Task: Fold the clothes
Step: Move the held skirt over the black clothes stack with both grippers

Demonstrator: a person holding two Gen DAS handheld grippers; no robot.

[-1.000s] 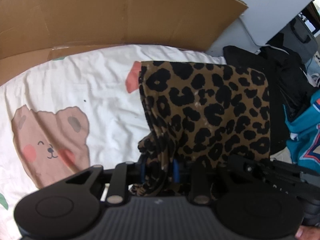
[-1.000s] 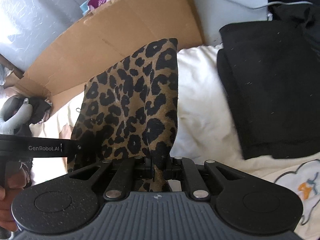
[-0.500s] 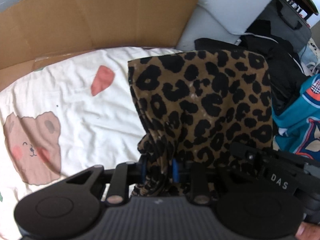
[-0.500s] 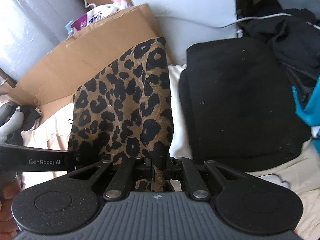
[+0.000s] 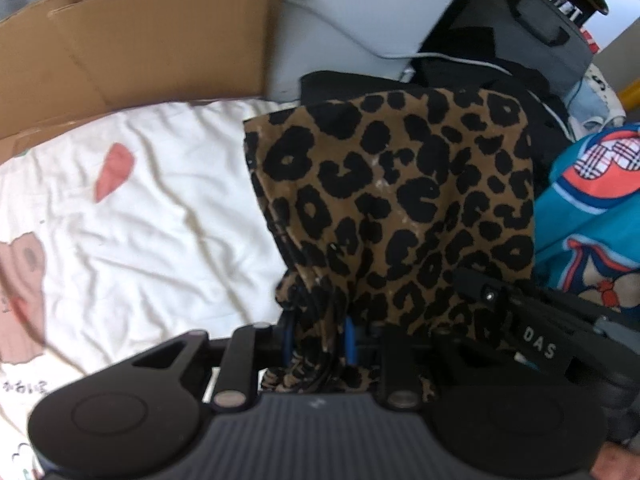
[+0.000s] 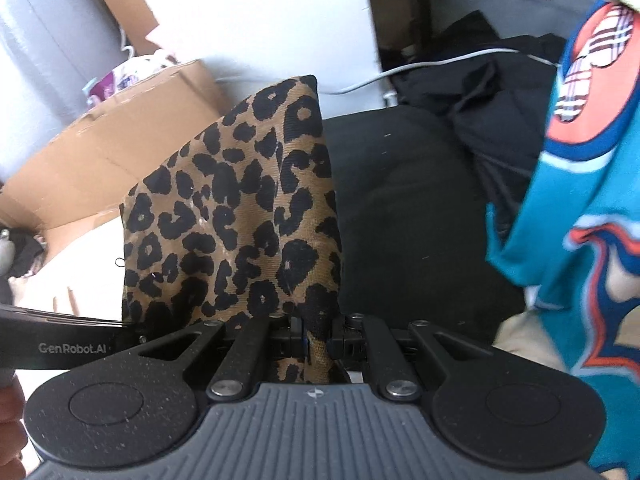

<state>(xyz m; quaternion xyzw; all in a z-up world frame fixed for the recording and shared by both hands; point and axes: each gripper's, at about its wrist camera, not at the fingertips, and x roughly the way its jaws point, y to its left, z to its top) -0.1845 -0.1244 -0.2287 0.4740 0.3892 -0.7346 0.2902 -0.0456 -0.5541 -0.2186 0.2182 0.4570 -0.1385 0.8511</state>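
Pinching the leopard-print garment [image 5: 396, 208], left gripper [image 5: 316, 340] and right gripper [image 6: 316, 344] should lower together (edges level) onto the black folded pile [image 6: 404, 220].

The bunched leopard-print garment [image 5: 396, 216] hides the left gripper's [image 5: 318, 336] fingertips, and its lower hem drops out of sight behind the gripper body. Ahead of it, the black clothing [image 5: 472, 80] is mostly covered. To the right, the teal printed garment [image 6: 580, 216] is cut by the picture's edge. To the left, the bear print [image 5: 22, 280] is cropped and blurred.
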